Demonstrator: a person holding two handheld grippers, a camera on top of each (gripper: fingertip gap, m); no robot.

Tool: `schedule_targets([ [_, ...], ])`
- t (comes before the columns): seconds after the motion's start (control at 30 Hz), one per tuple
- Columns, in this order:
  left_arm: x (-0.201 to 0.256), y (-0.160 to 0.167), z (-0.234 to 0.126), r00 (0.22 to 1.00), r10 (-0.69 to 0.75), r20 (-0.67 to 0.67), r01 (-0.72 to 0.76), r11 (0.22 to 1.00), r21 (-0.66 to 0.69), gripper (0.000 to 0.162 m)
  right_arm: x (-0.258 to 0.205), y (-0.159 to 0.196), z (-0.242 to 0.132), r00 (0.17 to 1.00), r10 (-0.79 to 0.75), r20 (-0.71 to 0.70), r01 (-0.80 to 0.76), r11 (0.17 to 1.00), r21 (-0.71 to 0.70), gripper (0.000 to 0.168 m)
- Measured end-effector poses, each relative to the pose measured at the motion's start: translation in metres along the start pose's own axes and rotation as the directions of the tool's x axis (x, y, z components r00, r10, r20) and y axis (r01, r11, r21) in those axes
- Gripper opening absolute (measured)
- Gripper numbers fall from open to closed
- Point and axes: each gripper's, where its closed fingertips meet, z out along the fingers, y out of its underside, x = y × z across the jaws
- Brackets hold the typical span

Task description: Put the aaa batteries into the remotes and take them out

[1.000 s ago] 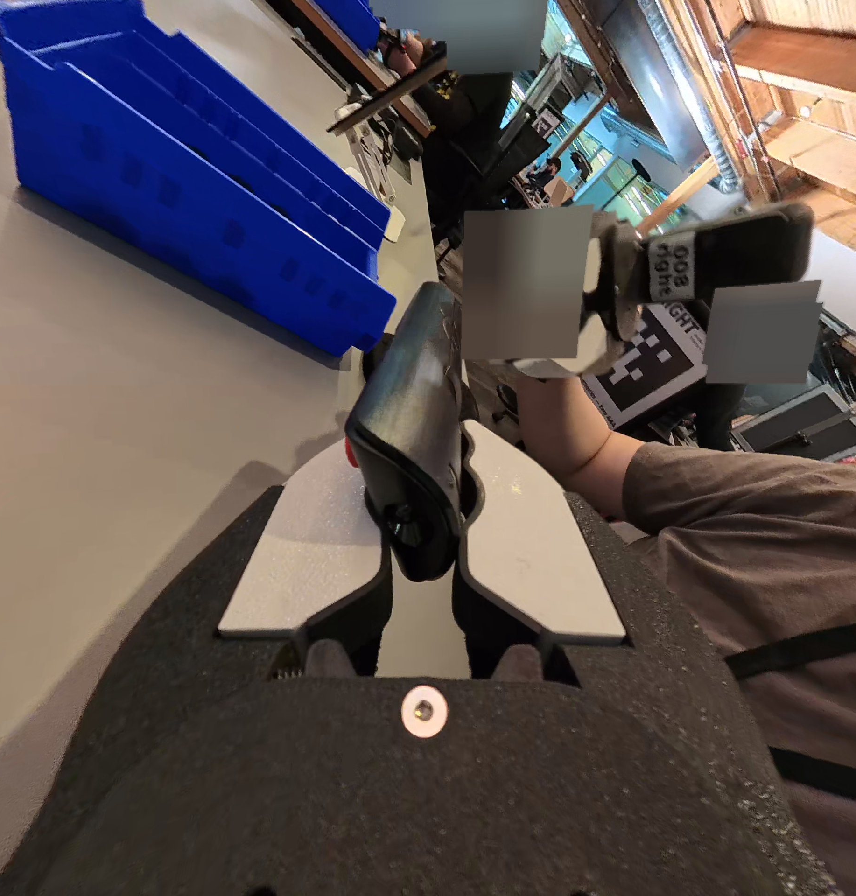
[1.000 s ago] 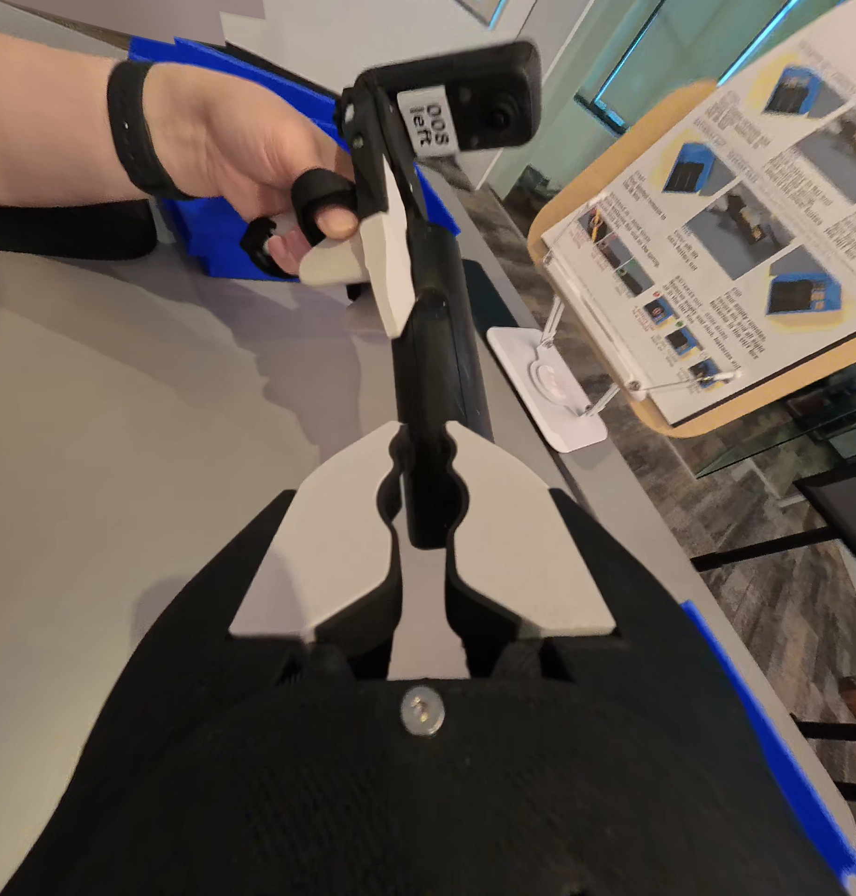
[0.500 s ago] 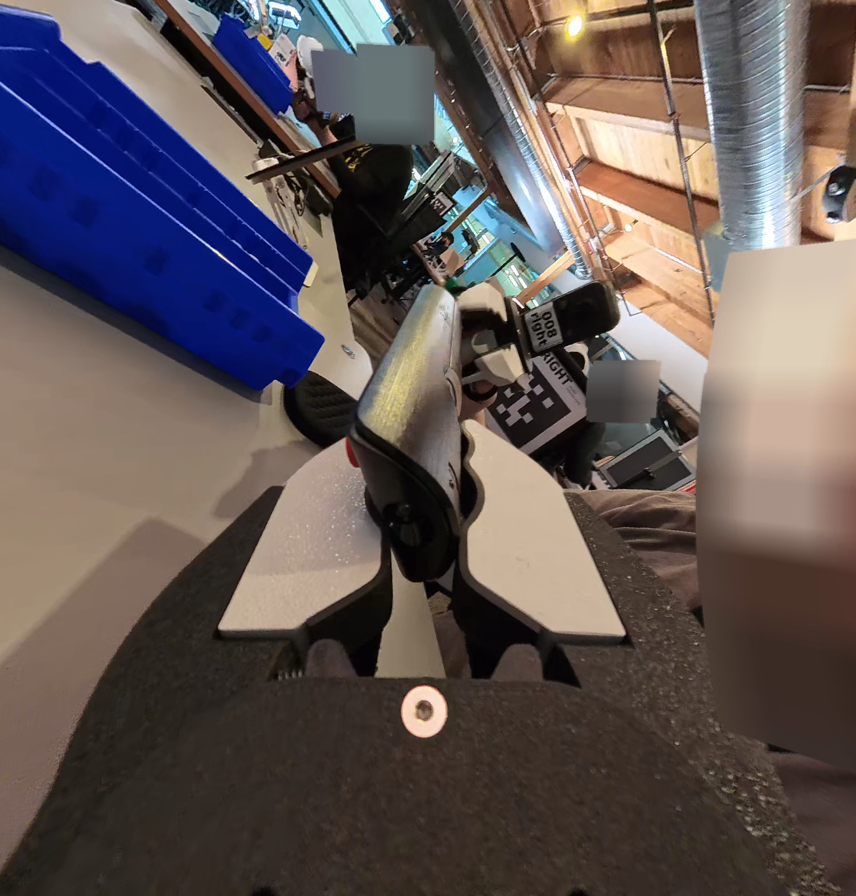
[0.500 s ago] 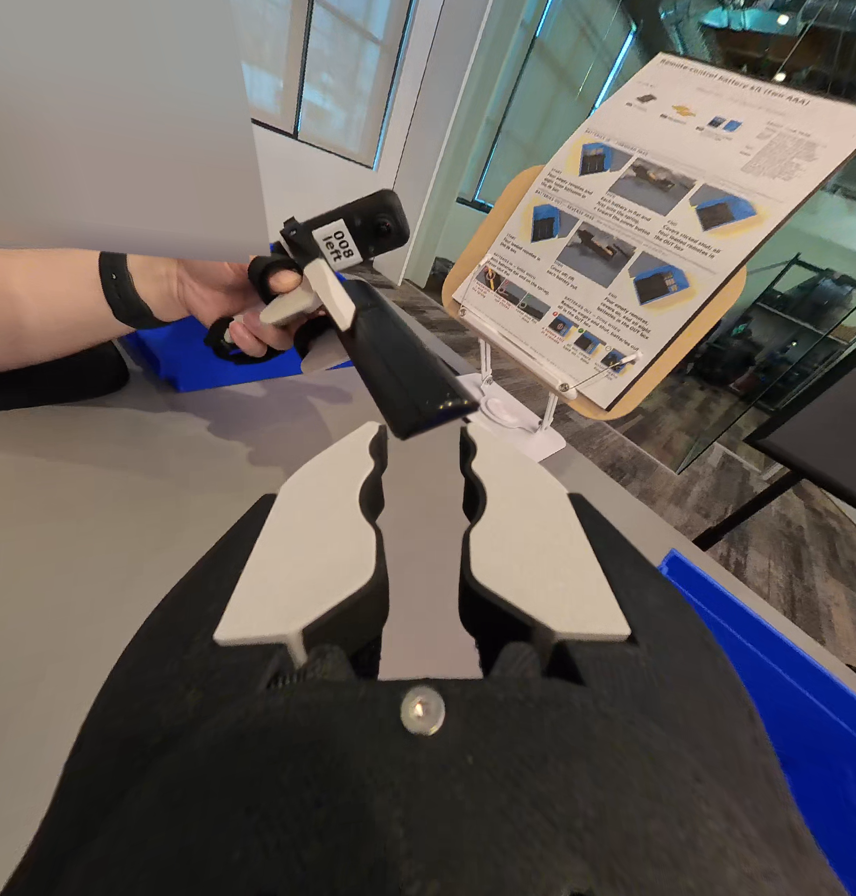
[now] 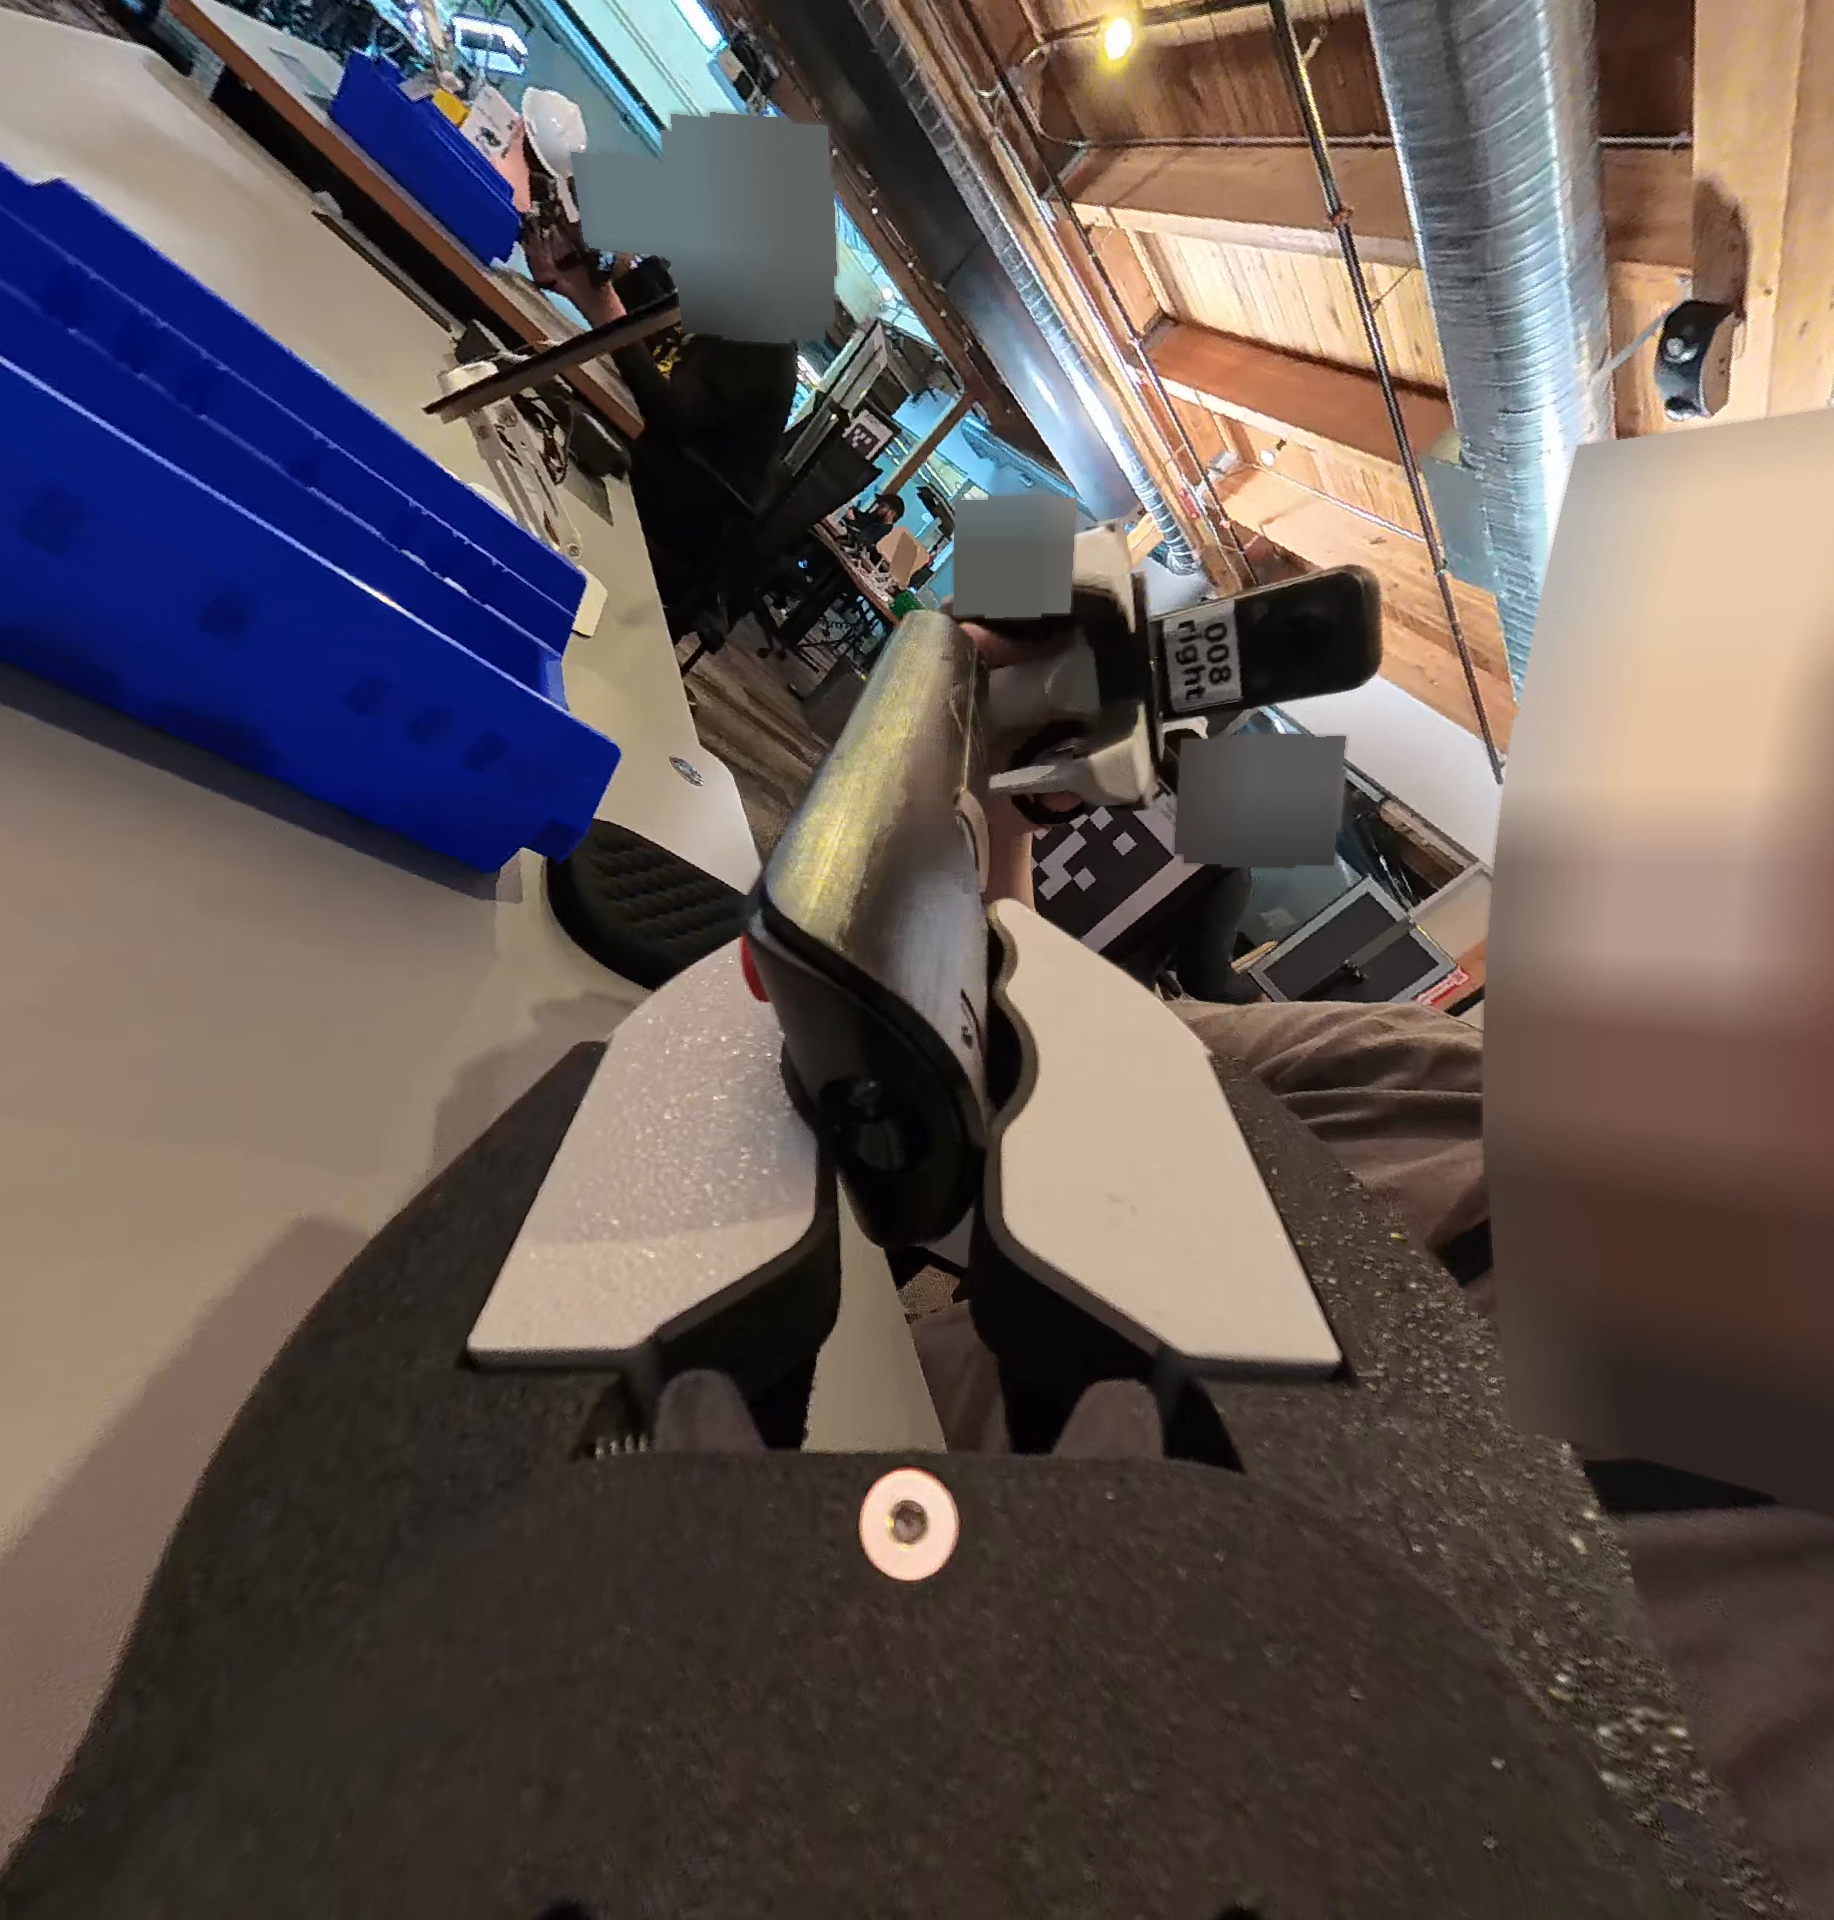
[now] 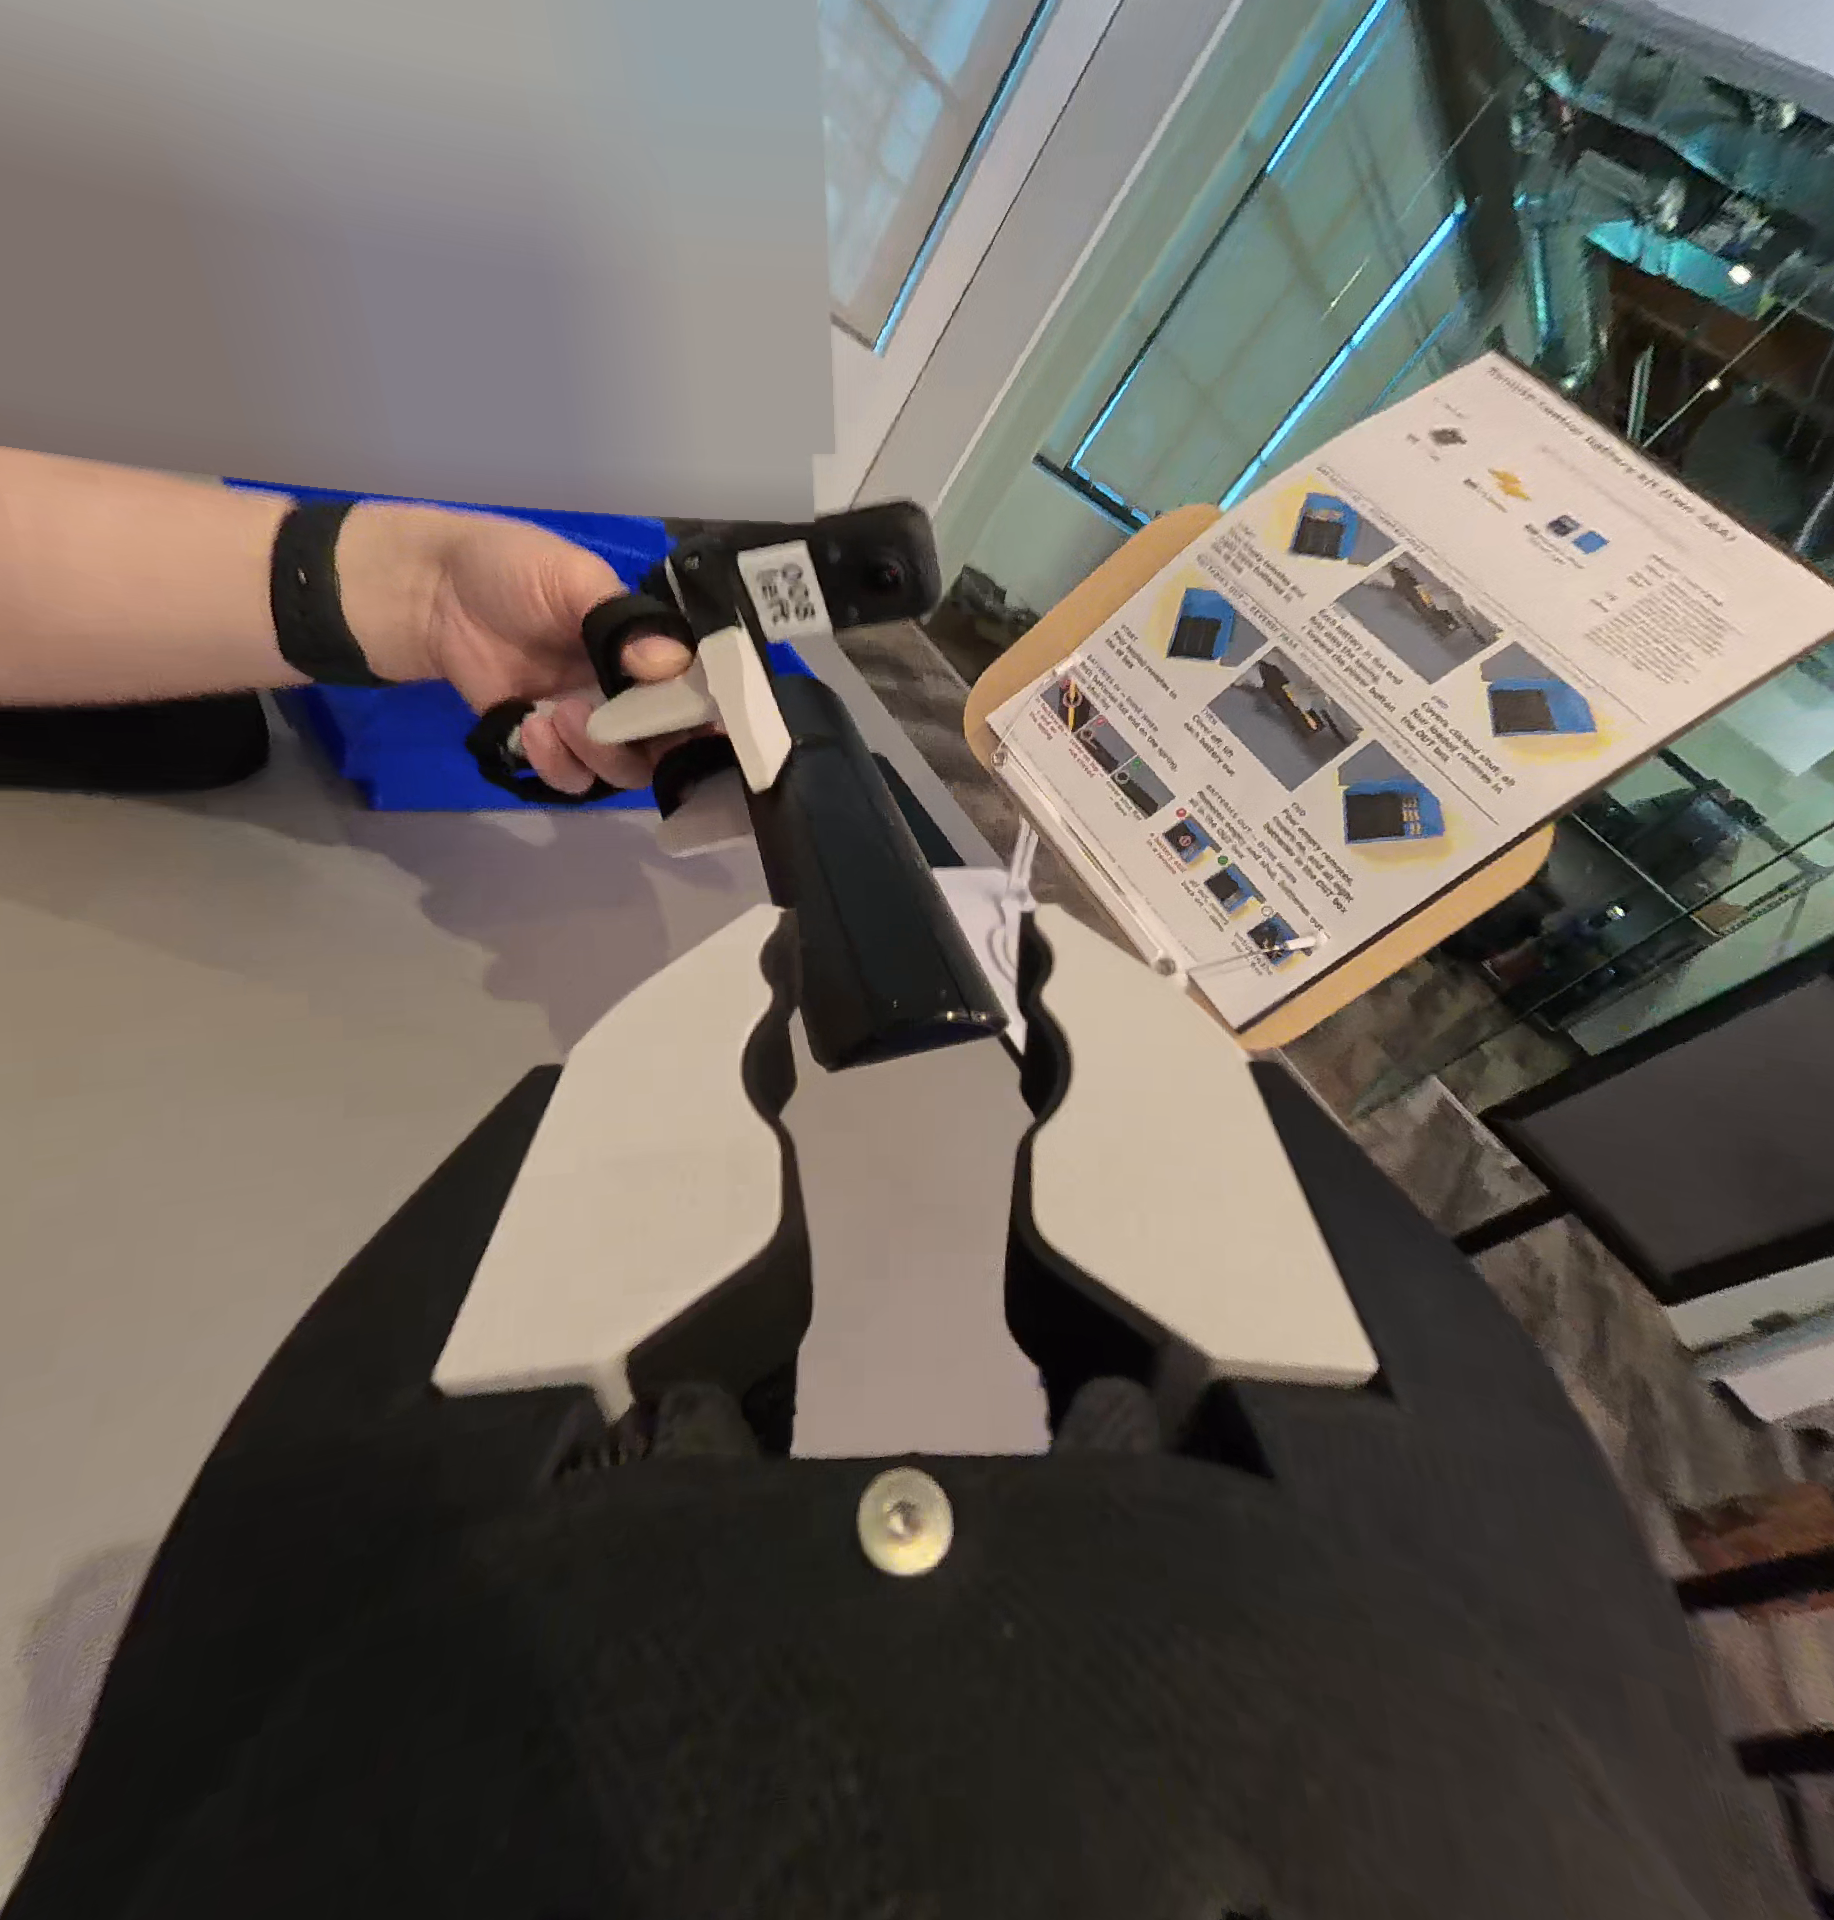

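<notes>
A black remote (image 5: 882, 810) is held up above the grey table (image 5: 165, 1039). My left gripper (image 5: 882, 956) is shut on one end of it, and the remote points away toward my right gripper (image 5: 1079, 727). In the right wrist view, my right gripper (image 6: 902, 920) is open. The remote's free end (image 6: 871, 935) sits between its fingertips with a gap on both sides. The left gripper (image 6: 747, 696) grips the far end there, held by a person's hand (image 6: 477, 623). No batteries are in view.
Blue bins (image 5: 217, 582) stand on the table at the left; one also shows behind the hand (image 6: 456, 748). A printed instruction sheet on a wooden stand (image 6: 1360, 707) stands at the table's right edge. A black round pad (image 5: 632, 904) lies near the bins.
My right gripper was shut on the remote's end a second ago; it has let go and opened wide. The left gripper keeps its hold and has raised and tilted the remote.
</notes>
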Motion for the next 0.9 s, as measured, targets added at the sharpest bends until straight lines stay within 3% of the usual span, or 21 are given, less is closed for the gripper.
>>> schedule_targets([
  [0.27, -0.011, 0.004, 0.002, 0.997, -0.03, 0.067, 0.03, 1.0, -0.004, 0.025, -0.017, 0.021, 0.026, 0.988, -0.157, -0.002, 0.155, 0.979, -0.133, 0.055],
  [0.47, -0.047, 0.017, 0.006, 0.97, -0.129, 0.207, 0.132, 0.991, 0.001, 0.025, -0.024, 0.057, 0.055, 0.934, -0.358, -0.018, 0.337, 0.895, -0.292, 0.056],
  [0.73, -0.061, 0.018, 0.004, 0.956, -0.146, 0.255, 0.145, 0.989, 0.024, 0.025, -0.028, 0.087, 0.08, 0.972, -0.232, 0.042, 0.233, 0.923, -0.307, 0.056],
  [0.9, -0.065, 0.011, -0.007, 0.937, -0.081, 0.341, 0.075, 0.997, 0.031, 0.025, -0.015, 0.079, 0.093, 0.996, -0.066, 0.067, 0.079, 0.971, -0.227, 0.056],
])
